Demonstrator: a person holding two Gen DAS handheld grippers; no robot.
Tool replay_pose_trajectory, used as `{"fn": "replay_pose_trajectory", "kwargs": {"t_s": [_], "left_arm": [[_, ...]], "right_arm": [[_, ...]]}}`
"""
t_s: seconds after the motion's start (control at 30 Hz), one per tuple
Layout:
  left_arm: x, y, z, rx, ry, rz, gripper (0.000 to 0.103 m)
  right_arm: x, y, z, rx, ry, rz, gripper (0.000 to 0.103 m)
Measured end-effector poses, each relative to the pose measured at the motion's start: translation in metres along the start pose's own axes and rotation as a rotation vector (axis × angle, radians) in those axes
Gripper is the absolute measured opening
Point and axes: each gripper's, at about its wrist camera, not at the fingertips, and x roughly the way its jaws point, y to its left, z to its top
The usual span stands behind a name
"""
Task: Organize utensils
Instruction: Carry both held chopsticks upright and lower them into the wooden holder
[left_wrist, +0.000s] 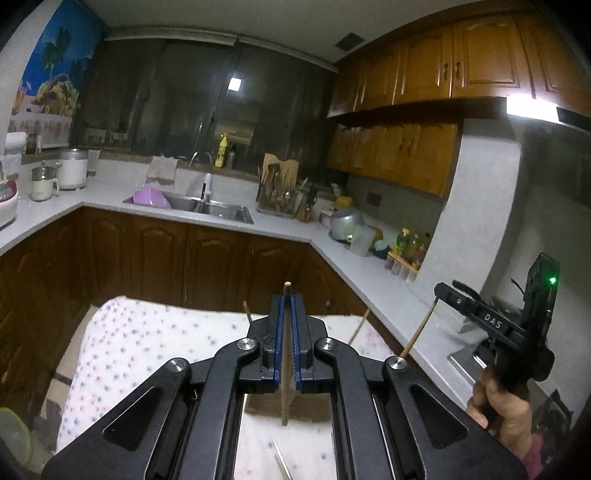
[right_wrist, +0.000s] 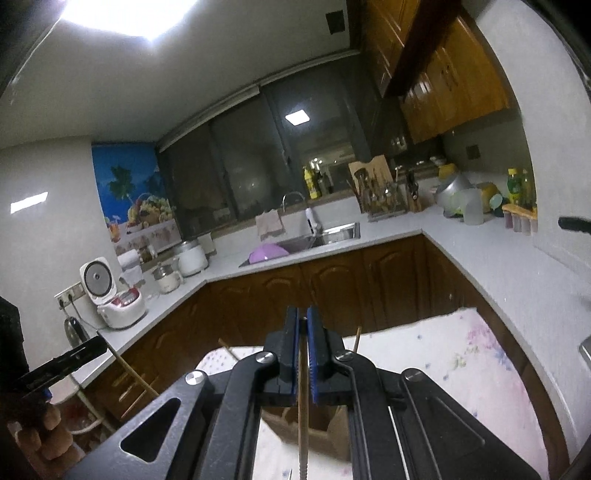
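Note:
In the left wrist view my left gripper (left_wrist: 287, 300) is shut on a wooden chopstick (left_wrist: 285, 384). The stick stands upright between the blue pads, with its tip just above them. On the right, a hand holds my right gripper (left_wrist: 442, 288), shut on a second chopstick (left_wrist: 417, 332) that slants down. The right wrist view shows that gripper (right_wrist: 303, 314) clamped on its chopstick (right_wrist: 303, 417). My left gripper (right_wrist: 100, 344) shows at the left edge with its stick (right_wrist: 135, 373). A brown box (right_wrist: 325, 432) sits below both, on the dotted cloth (left_wrist: 147, 339).
Two more sticks (left_wrist: 246, 311) (left_wrist: 360, 326) rise behind the grippers. A metal utensil tip (left_wrist: 282, 461) lies on the cloth near me. Beyond are dark cabinets, the white counter (left_wrist: 288, 229), a sink (left_wrist: 221, 212), a utensil rack (left_wrist: 284, 199) and a rice cooker (right_wrist: 118, 306).

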Motion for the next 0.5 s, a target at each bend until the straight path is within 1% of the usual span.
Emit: {"fn": "replay_pose_trajectory", "kwargs": {"t_s": [0.13,0.3,0.4,0.5], "left_arm": [[0.019,0.003,0.015,0.001,-0.020,0.012,0.003],[0.045,0.008,0.032,-0.007,-0.044,0.028,0.003],[0.062,0.012,0.034,-0.013,-0.049,0.042,0.003],[0.085,0.018,0.025,-0.033,-0.025,0.048,0.003]], "right_arm": [[0.014,-0.002,0.016,-0.003,-0.036,-0.019,0.004],[0.034,-0.010,0.025,0.003,-0.061,-0.042,0.004],[0.046,-0.015,0.022,0.006,-0.073,-0.045,0.004],[0.059,-0.019,0.010,0.007,-0.065,-0.052,0.004]]}}
